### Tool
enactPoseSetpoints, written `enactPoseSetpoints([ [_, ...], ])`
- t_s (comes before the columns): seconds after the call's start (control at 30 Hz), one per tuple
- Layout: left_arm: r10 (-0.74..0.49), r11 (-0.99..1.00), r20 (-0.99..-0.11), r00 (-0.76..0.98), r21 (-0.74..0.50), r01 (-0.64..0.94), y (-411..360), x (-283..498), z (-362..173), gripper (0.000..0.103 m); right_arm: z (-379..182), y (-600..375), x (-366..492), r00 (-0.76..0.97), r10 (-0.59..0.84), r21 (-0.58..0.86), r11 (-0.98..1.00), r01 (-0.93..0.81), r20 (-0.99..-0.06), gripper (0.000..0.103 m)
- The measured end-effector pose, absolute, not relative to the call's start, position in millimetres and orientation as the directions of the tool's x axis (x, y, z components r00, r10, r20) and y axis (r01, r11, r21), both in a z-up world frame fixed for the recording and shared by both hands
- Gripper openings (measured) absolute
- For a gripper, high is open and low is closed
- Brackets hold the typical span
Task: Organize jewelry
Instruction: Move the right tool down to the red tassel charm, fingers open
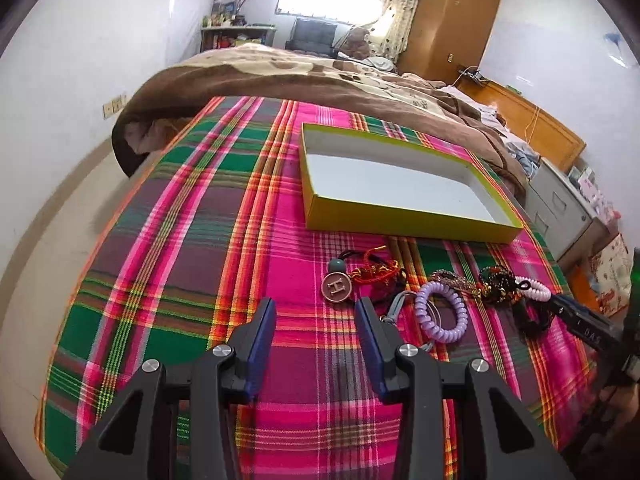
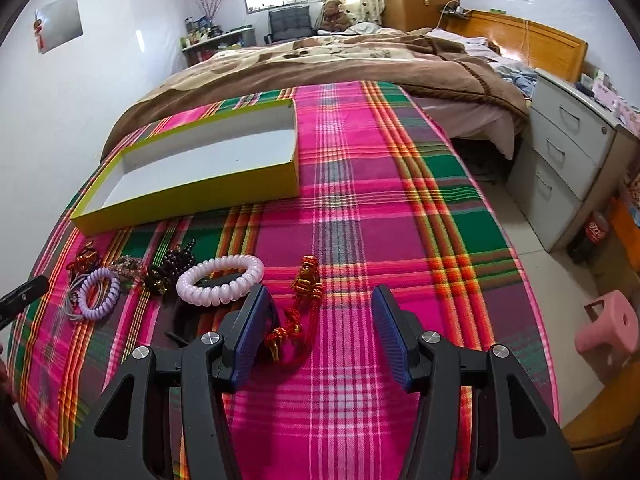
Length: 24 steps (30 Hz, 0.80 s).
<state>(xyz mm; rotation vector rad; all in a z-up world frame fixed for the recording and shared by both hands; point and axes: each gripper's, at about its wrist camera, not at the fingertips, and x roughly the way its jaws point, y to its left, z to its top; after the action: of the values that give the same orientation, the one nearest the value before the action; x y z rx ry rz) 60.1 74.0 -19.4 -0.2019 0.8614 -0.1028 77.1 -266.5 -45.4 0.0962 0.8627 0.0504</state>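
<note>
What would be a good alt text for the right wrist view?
An open right gripper hovers over a plaid cloth, nothing between its blue pads, a red-and-gold knotted charm just ahead. To its left lie a pale pink coil bracelet, a lilac coil bracelet and dark beads; behind them sits an empty yellow box.
</note>
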Motion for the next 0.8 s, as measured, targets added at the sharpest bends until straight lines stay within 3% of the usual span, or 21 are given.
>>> enactPoseSetpoints([
  [0.13, -0.167, 0.979, -0.749, 0.641, -0.206, 0.016, 74.8, 64.2, -19.6, 0.041, -48.3, -270.9, 81.9, 0.635, 0.159, 0.183, 0.983, -0.028, -0.756, 0.036],
  [0.2, -0.200, 0.972, -0.748, 0.633, -0.230, 0.036, 74.4, 66.9, -19.3, 0.041, -48.4, -270.4, 83.5, 0.631, 0.171, 0.195, 0.980, -0.032, -0.757, 0.032],
  [0.27, -0.212, 0.972, -0.748, 0.629, -0.230, 0.054, 71.5, 70.4, -19.4, 0.041, -48.0, -269.2, 84.3, 0.626, 0.198, 0.214, 0.976, -0.051, -0.755, 0.020],
  [0.5, -0.197, 0.977, -0.774, 0.602, -0.203, 0.058, 65.8, 84.8, -27.4, 0.041, -48.2, -268.5, 84.2, 0.623, 0.239, 0.253, 0.965, -0.067, -0.745, 0.013],
  [0.6, -0.193, 0.977, -0.784, 0.590, -0.207, 0.045, 66.6, 87.6, -32.4, 0.041, -44.6, -270.9, 82.2, 0.633, 0.247, 0.265, 0.962, -0.068, -0.733, 0.002],
  [0.8, -0.183, 0.980, -0.783, 0.594, -0.194, 0.047, 65.6, 87.7, -31.2, 0.041, -33.8, -282.2, 78.9, 0.660, 0.234, 0.270, 0.962, -0.049, -0.714, 0.001],
])
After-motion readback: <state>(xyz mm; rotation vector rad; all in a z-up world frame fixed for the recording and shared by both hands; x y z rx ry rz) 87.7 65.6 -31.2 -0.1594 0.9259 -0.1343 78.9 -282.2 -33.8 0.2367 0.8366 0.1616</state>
